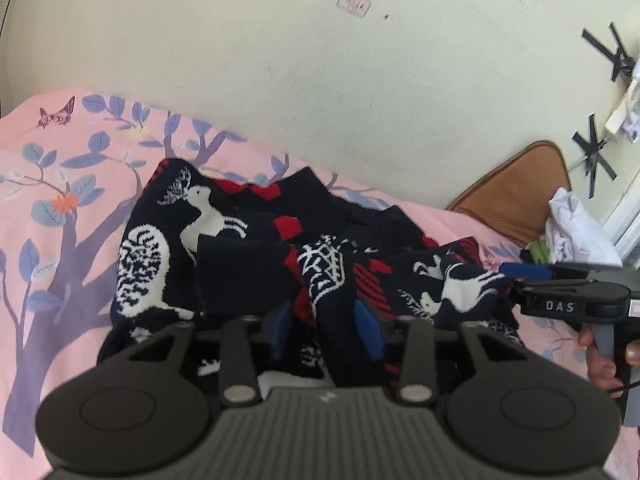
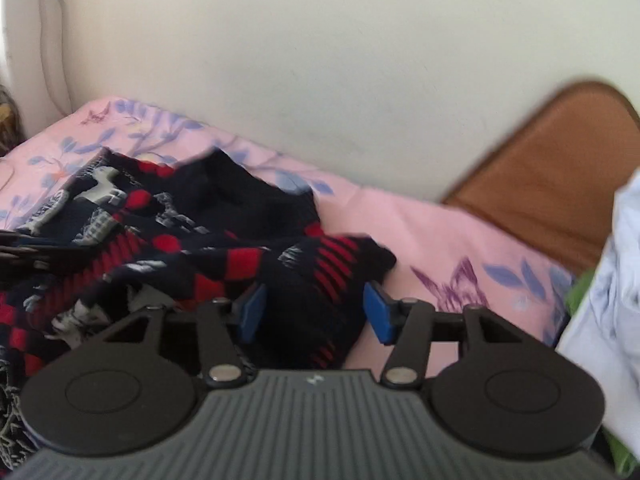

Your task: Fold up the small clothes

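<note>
On pink floral bed (image 1: 52, 208): navy/red reindeer-knit garment (image 1: 248, 236), crumpled. Left claw (image 1: 326, 324) approx half-spread, fabric between pads. Right claw (image 2: 314, 312) likewise, straddling a fold, no firm pinch.

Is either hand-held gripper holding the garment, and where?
Neither grips it: the left hand-held gripper and right hand-held gripper stand open, garment folds lying loose between their pads.

Each fisheye view rides low behind its own claw, tilted down across the pink bedsheet with blue leaf print (image 1: 60, 208) toward the cream wall (image 1: 320, 80). Both sit close over the dark knitted garment with white deer and red blocks (image 1: 224, 216), sharing it, the sheet, the wall and a brown cushion (image 2: 552, 168).
</note>
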`<state>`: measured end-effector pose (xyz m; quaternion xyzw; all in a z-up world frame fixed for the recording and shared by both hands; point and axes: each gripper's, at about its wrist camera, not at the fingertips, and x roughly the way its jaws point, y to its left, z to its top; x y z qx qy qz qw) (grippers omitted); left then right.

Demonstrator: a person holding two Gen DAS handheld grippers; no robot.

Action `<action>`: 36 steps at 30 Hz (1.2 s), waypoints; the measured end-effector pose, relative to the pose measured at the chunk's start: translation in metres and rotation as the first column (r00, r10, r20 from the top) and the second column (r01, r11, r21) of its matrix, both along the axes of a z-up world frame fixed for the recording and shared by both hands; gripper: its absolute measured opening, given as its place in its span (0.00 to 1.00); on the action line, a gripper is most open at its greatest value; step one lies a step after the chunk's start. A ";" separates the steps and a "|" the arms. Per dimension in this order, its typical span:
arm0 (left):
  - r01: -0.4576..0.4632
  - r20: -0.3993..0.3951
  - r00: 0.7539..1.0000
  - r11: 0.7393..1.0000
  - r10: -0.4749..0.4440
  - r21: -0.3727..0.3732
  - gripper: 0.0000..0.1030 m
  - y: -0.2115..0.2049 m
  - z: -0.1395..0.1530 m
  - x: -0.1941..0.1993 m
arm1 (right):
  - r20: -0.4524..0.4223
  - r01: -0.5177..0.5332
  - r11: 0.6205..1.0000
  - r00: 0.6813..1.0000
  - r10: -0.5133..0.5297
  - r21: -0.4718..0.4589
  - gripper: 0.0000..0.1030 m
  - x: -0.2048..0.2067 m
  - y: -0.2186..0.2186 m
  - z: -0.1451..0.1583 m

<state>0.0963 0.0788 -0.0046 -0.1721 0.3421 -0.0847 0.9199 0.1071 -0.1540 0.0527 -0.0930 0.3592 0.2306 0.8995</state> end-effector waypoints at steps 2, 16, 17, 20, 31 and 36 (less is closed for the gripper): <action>0.004 0.002 1.000 1.000 -0.004 -0.006 0.47 0.001 -0.002 0.000 | 0.000 0.036 0.995 0.999 -0.036 0.098 0.58 -0.005 -0.018 0.007; 0.025 0.131 0.991 0.993 -0.010 -0.113 0.47 0.011 0.011 -0.021 | -0.327 0.146 0.786 0.942 0.075 0.601 0.61 -0.035 -0.064 -0.002; 0.046 0.153 0.988 0.993 -0.029 -0.110 0.48 0.008 0.014 -0.024 | -0.373 0.206 0.757 0.926 0.053 0.620 0.61 -0.028 -0.063 -0.009; 0.131 0.193 0.974 0.990 -0.118 -0.055 0.49 -0.007 0.017 -0.031 | -0.487 0.359 0.656 0.873 0.015 0.664 0.62 -0.004 -0.064 -0.029; 0.105 0.033 0.994 0.989 -0.109 0.100 0.49 -0.022 -0.007 -0.009 | 0.112 0.012 0.993 0.993 -0.025 0.114 0.09 -0.045 0.002 0.001; 0.066 0.042 0.997 0.995 -0.069 0.071 0.51 -0.013 -0.005 -0.013 | 0.147 0.108 0.987 0.985 -0.090 -0.116 0.31 -0.053 0.001 -0.021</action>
